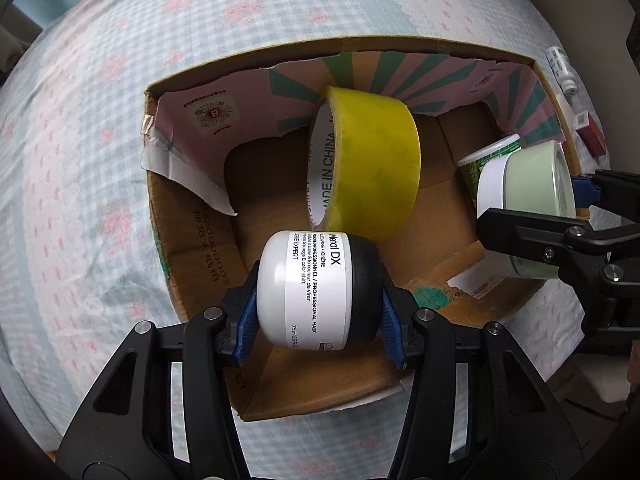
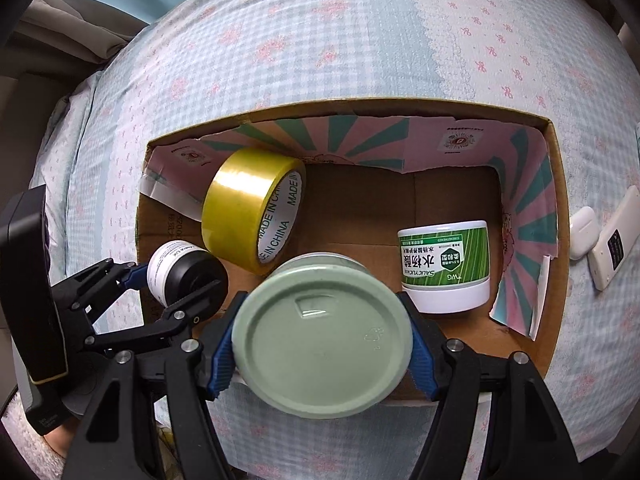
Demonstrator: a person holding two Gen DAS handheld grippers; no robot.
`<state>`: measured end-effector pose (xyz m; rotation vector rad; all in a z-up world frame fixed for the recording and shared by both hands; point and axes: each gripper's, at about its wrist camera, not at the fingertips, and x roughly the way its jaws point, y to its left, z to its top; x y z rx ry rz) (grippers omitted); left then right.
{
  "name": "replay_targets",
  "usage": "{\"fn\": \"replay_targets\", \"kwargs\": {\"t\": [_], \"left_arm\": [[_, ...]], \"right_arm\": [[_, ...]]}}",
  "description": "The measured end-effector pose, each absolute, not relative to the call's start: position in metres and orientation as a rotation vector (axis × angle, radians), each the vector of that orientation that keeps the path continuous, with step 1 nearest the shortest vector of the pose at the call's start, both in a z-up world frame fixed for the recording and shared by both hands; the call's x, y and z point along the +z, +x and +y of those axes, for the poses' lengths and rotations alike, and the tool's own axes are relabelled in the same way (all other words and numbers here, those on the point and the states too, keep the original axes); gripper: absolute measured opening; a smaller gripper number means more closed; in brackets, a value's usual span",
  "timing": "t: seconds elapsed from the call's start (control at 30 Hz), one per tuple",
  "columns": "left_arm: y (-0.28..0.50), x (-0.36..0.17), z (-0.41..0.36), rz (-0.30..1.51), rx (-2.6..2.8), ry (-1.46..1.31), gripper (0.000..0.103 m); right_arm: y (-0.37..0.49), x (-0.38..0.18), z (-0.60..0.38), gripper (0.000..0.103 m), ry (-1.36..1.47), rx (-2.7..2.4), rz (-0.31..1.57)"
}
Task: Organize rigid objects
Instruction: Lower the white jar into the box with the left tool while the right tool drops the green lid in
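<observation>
My left gripper (image 1: 316, 326) is shut on a white jar with a black lid (image 1: 316, 292), held sideways over the near edge of an open cardboard box (image 1: 192, 264). It also shows in the right wrist view (image 2: 182, 276). My right gripper (image 2: 320, 360) is shut on a pale green-lidded jar (image 2: 324, 336), held over the box's near right side; it shows in the left wrist view (image 1: 528, 200). Inside the box a yellow tape roll (image 1: 368, 164) leans on edge, also seen in the right wrist view (image 2: 256, 208), and a green-labelled white jar (image 2: 446, 266) stands upside down.
The box (image 2: 560, 240) sits on a blue-and-pink checked cloth (image 2: 320, 40). To its right lie a white earbud case (image 2: 582, 232) and a white remote (image 2: 614, 240). In the left wrist view a small white bottle (image 1: 562, 70) and a red box (image 1: 592, 134) lie beyond the box.
</observation>
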<state>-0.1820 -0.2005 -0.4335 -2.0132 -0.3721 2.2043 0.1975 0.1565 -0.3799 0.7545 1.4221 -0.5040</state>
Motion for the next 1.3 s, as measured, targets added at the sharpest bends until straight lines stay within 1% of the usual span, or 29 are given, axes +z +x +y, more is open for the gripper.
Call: {"fn": "replay_targets", "kwargs": {"t": [0.1,0.2,0.27,0.3,0.33,0.37,0.4,0.43,0.47,0.57,0.67,0.83,1.07,1.3], "left_arm": [[-0.177,-0.441,-0.200,-0.409,2.200,-2.011,0.047],[-0.177,-0.443,-0.192,-0.348,2.215,-2.011,0.047],[-0.178,-0.443,-0.190,-0.379,2.198,-1.994,0.048],[-0.179,-0.441,-0.190,-0.406,2.193,-1.977,0.063],[-0.179,-0.437,-0.192,-0.424,2.202,-1.962,0.080],[-0.178,-0.433,-0.194,-0.437,2.219,-1.953,0.101],[-0.178,-0.429,-0.196,-0.459,2.231,-1.941,0.103],[-0.177,-0.426,-0.200,-0.495,2.227,-1.932,0.103],[-0.177,-0.425,-0.203,-0.525,2.214,-1.935,0.103],[-0.173,-0.422,-0.211,-0.530,2.235,-1.956,0.103],[-0.168,-0.419,-0.218,-0.559,2.234,-1.932,0.103],[-0.160,-0.412,-0.221,-0.569,2.235,-1.917,0.103],[-0.146,-0.390,-0.220,-0.529,2.250,-1.917,0.103],[-0.137,-0.359,-0.231,-0.483,2.300,-1.910,0.103]], "right_arm": [[0.199,-0.388,0.149,0.066,0.743,-0.484,1.424],[0.199,-0.396,0.142,0.066,0.721,-0.472,1.440],[0.200,-0.397,0.139,0.066,0.721,-0.455,1.434],[0.201,-0.397,0.139,0.066,0.722,-0.445,1.425],[0.202,-0.395,0.138,0.066,0.721,-0.439,1.414],[0.203,-0.393,0.137,0.066,0.720,-0.443,1.405],[0.204,-0.391,0.136,0.069,0.724,-0.448,1.386],[0.204,-0.387,0.134,0.091,0.727,-0.453,1.351],[0.204,-0.381,0.132,0.103,0.727,-0.459,1.312],[0.203,-0.368,0.127,0.103,0.728,-0.479,1.237],[0.200,-0.359,0.125,0.103,0.700,-0.509,1.225],[0.195,-0.351,0.128,0.103,0.669,-0.520,1.248],[0.189,-0.342,0.132,0.103,0.658,-0.537,1.287],[0.189,-0.313,0.143,0.103,0.602,-0.525,1.288]]}}
